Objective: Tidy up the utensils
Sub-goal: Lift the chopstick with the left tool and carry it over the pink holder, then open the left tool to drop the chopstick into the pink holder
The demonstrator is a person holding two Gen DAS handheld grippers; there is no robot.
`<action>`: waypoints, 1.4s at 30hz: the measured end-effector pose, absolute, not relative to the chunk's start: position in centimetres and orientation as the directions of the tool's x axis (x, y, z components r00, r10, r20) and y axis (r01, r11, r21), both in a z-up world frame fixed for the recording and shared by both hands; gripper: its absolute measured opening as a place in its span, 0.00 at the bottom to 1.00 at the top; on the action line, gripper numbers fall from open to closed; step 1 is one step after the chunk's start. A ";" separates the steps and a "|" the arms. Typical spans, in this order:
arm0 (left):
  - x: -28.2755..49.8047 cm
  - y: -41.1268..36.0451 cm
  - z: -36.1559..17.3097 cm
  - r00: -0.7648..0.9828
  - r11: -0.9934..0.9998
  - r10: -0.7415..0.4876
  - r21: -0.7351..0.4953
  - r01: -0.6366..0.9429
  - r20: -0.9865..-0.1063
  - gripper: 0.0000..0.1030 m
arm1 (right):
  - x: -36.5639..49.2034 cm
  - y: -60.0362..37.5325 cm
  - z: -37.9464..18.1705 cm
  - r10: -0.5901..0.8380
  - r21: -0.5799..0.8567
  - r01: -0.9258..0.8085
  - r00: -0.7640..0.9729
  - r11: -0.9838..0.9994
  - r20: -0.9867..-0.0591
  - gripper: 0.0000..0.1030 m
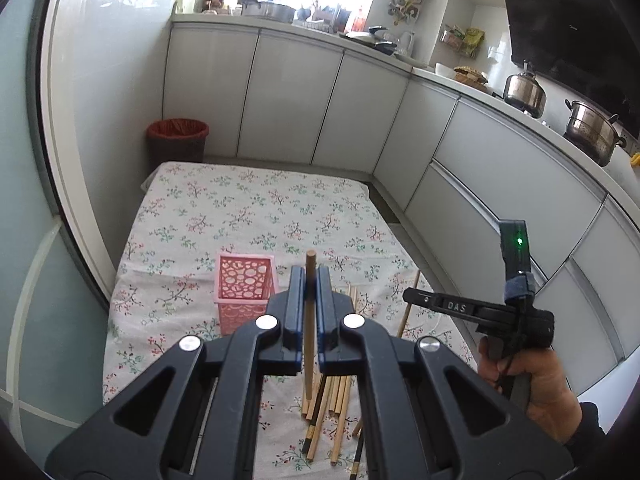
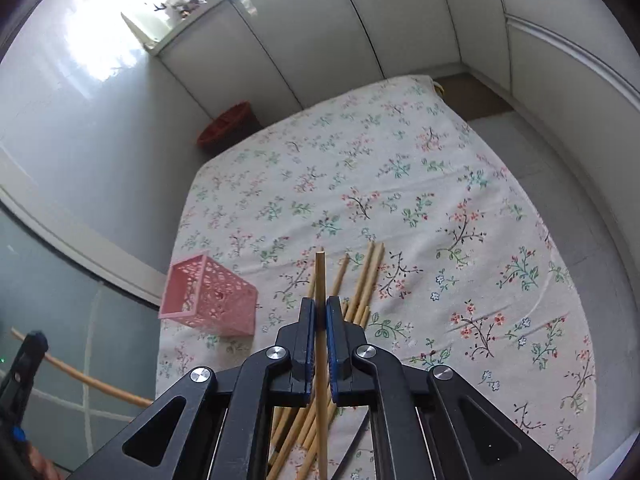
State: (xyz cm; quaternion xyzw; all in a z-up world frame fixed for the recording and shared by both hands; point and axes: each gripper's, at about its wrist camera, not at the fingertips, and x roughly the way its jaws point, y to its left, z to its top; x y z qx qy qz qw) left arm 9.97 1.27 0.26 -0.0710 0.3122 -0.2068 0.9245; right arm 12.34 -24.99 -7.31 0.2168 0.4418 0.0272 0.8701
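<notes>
Both claws loaded with chopsticks

Left claw point(image 1: 311, 280) and right claw point(image 2: 320, 312) each pinch one pale wooden chopstick point(image 1: 310, 320), lifted off the pile point(image 2: 362, 280) on the floral worktop point(image 2: 440, 184), probably bound for the pink perforated plastic basket point(image 1: 245, 292).

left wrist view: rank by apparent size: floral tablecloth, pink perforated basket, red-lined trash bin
1. Floral tablecloth, clearly largest.
2/3. Pink perforated plastic basket and red-lined trash bin look alike; the bin stands farther off, so unranked.
</notes>
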 end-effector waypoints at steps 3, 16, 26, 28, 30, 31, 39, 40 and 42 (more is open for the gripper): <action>9.5 1.6 1.3 0.778 0.920 -0.393 -0.219 0.326 -0.490 0.05 | 10.9 -23.8 -4.6 0.212 0.357 0.088 0.665 0.930 -0.716 0.05; 12.2 3.1 3.8 0.934 0.963 -0.257 -0.152 0.225 -0.248 0.06 | 9.9 -19.8 3.9 0.197 0.308 -0.033 0.831 0.951 -0.519 0.05; 15.6 2.0 1.3 0.942 0.981 -0.193 -0.081 0.177 -0.274 0.06 | 12.0 -17.7 6.1 0.265 0.392 -0.095 0.875 0.915 -0.406 0.06; 16.5 1.9 0.7 0.935 0.983 -0.179 -0.080 0.162 -0.305 0.06 | 12.7 -17.6 5.7 0.270 0.408 -0.095 0.878 0.908 -0.396 0.06; 17.6 2.0 -0.3 0.924 0.984 -0.173 -0.097 0.148 -0.342 0.06 | 13.4 -17.4 5.2 0.260 0.409 -0.081 0.877 0.909 -0.403 0.06; 18.0 2.1 -0.7 0.917 0.984 -0.172 -0.104 0.144 -0.359 0.06 | 13.8 -17.3 4.8 0.260 0.413 -0.077 0.875 0.907 -0.409 0.06; 19.5 1.8 -2.5 0.867 0.979 -0.194 -0.142 0.144 -0.458 0.06 | 17.8 -16.8 0.3 0.302 0.466 -0.032 0.801 0.884 -0.517 0.06; 19.6 1.8 -2.6 0.862 0.979 -0.196 -0.147 0.142 -0.468 0.06 | 18.1 -16.7 -0.3 0.303 0.467 -0.026 0.791 0.884 -0.531 0.06; 19.8 1.7 -2.7 0.854 0.978 -0.198 -0.156 0.139 -0.481 0.06 | 18.7 -16.5 -1.2 0.302 0.468 -0.012 0.778 0.884 -0.551 0.06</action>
